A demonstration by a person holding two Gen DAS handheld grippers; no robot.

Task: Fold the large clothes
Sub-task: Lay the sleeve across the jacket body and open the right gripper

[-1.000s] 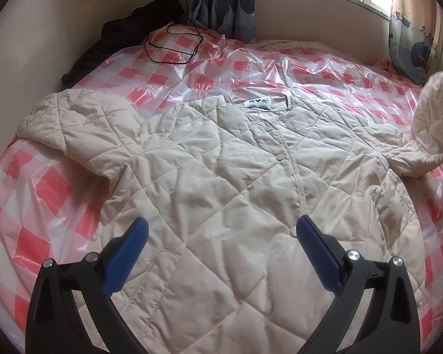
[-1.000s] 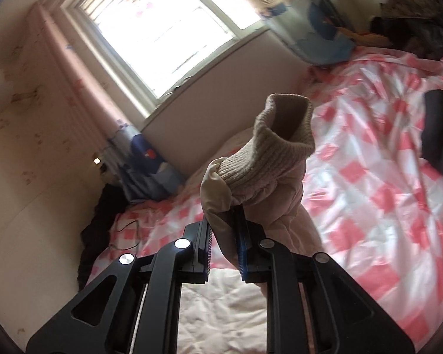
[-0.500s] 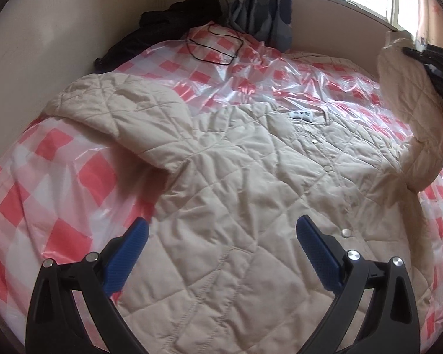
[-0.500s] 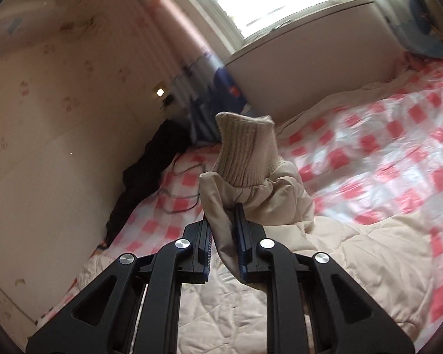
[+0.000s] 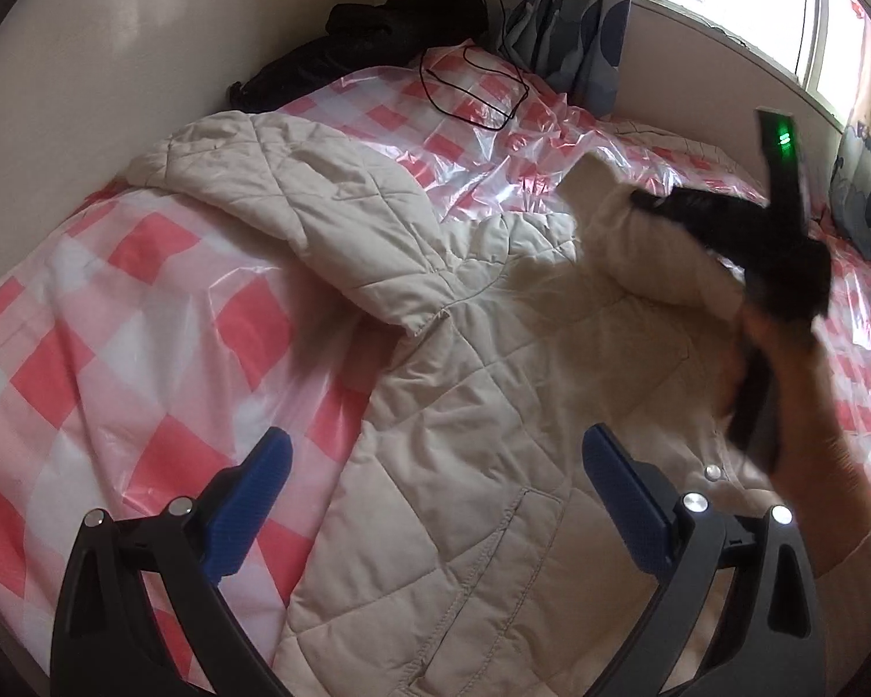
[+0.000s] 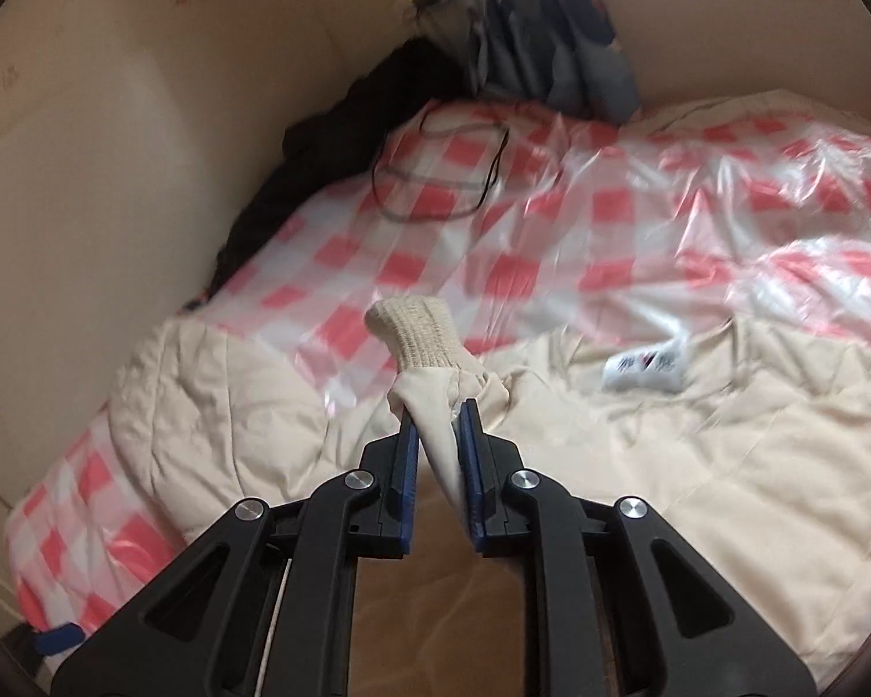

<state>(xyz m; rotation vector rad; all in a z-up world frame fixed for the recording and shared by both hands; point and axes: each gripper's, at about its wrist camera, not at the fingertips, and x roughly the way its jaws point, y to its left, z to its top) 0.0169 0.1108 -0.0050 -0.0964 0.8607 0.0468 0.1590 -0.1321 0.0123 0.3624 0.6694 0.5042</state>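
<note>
Clamping the cream quilted jacket's sleeve (image 6: 435,435) just below its ribbed knit cuff (image 6: 415,334), the right gripper (image 6: 438,435) held it above the jacket (image 5: 493,406), which lay spread on the red-and-white checked plastic-covered bed (image 5: 116,348). The left gripper (image 5: 435,464) hovered over the hem, jaws wide apart, empty.
</note>
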